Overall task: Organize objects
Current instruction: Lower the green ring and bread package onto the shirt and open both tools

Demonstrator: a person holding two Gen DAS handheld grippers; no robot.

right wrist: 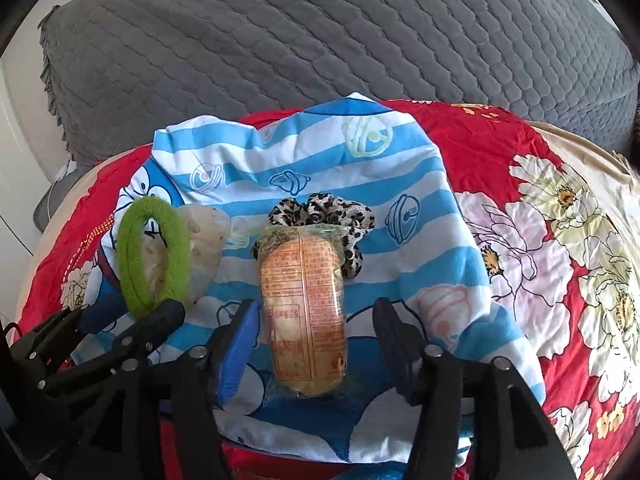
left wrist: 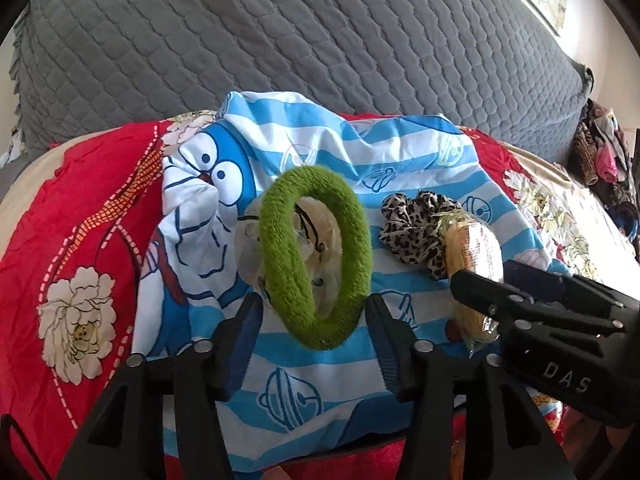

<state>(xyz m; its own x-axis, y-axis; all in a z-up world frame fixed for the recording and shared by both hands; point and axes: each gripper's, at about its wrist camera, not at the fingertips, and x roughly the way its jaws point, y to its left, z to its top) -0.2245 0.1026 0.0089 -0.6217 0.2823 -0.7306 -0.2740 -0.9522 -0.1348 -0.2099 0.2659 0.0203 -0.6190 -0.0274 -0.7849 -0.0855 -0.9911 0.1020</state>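
Left gripper (left wrist: 314, 308): spread around the green hair tie (left wrist: 316, 256); we should withdraw straight.
Right gripper (right wrist: 316, 336): spread, seemingly clear of the wrapped snack (right wrist: 306, 312).

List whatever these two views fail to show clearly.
- Pale hair clip: left wrist view, mostly behind the green hair band.
- Leopard scrunchie: right wrist view, front covered by the wrapped snack.
- Snack label: print too small to read.
- Clothes pile: cut by the frame edge.
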